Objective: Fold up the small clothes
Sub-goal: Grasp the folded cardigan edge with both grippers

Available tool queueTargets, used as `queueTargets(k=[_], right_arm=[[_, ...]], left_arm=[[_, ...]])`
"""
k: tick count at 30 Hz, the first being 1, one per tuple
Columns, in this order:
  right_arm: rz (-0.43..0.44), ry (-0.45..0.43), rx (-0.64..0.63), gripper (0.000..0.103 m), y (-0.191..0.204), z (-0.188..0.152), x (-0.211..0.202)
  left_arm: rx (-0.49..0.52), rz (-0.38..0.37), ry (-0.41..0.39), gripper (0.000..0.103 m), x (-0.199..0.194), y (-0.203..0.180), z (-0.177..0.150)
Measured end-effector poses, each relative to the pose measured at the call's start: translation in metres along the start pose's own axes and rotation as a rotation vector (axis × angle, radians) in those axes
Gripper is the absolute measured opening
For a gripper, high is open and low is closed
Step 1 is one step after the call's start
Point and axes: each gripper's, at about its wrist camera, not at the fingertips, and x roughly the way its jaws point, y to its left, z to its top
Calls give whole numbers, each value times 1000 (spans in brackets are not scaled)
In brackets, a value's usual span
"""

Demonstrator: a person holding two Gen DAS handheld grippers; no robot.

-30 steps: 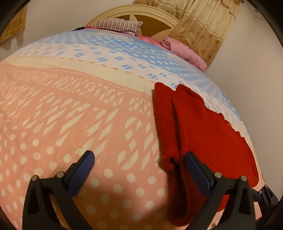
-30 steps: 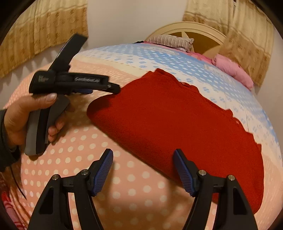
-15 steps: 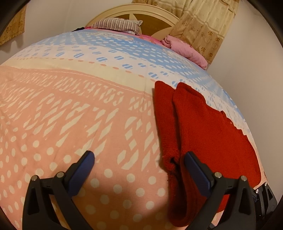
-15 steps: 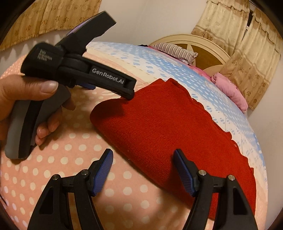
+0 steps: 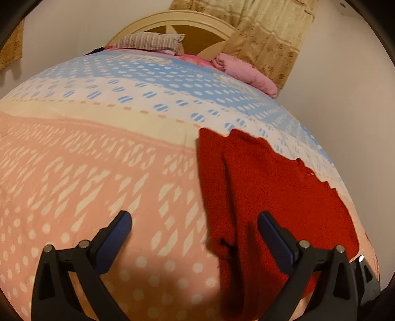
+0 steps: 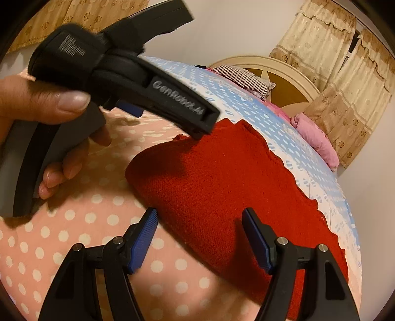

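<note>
The red garment (image 6: 222, 187) in front of you lay on the bed (image 5: 98, 172), toward its right side, already doubled over itself, with one thick layer lapped on another and a ragged, scalloped edge along the far side. It looked like a fuzzy knit or fleece: soft, limp, fairly light, and unlikely to slip between ribbed pads, though I judged it bulky enough that a fold would spring open unless pressed flat. It would sag wherever you lifted it, so the sensible places to take hold were the two near corners or the rounded folded edge closest to you, pinching through all layers at once and not the top one alone. Your right hand-held gripper (image 6: 200, 237) hovered over that near folded edge with its jaws apart; the cloth sat beneath the gap, and the pads did not appear to press on it. Your left hand-held gripper (image 5: 195, 232) also stood with its jaws wide apart, its right finger over the garment's left edge and its left finger over bare quilt, gripping nothing; in the right wrist view you could see your left hand (image 6: 44, 128) around its handle, its nose just above the garment's far left corner. There were no containers in view, only pillows (image 5: 150, 43) and a pink bundle (image 5: 246, 71) at the headboard (image 5: 197, 22), well apart from the garment.
</note>
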Motion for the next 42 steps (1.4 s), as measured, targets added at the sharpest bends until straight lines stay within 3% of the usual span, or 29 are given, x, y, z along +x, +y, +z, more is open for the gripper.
queueTargets(k=[5, 10, 17, 21, 22, 23, 25, 30, 36, 42], right_arm=[[-33, -6, -27, 71, 7, 2, 2], [-71, -19, -64, 71, 14, 5, 3], [-87, -29, -92, 70, 20, 9, 6], [-44, -37, -117, 51, 24, 8, 5], [-36, -37, -119, 48, 25, 8, 5], [-27, -36, -122, 43, 26, 8, 6], [-17, -35, -136, 32, 28, 8, 6], [-9, -36, -147, 21, 31, 8, 6], [75, -69, -32, 11, 6, 9, -3], [149, -103, 119, 9, -24, 5, -13]], left_arm=[[25, -57, -4, 103, 10, -10, 16], [49, -118, 43, 100, 29, -19, 30], [9, -204, 126, 73, 52, -22, 36], [13, -202, 140, 61, 56, -20, 31], [-3, -218, 140, 53, 55, -15, 31], [-19, -237, 138, 37, 56, -12, 31], [-59, -281, 148, 28, 58, -5, 32], [-68, -306, 154, 21, 59, -5, 32], [-104, -327, 161, 19, 54, -5, 37], [-127, -349, 149, 17, 46, -15, 45]])
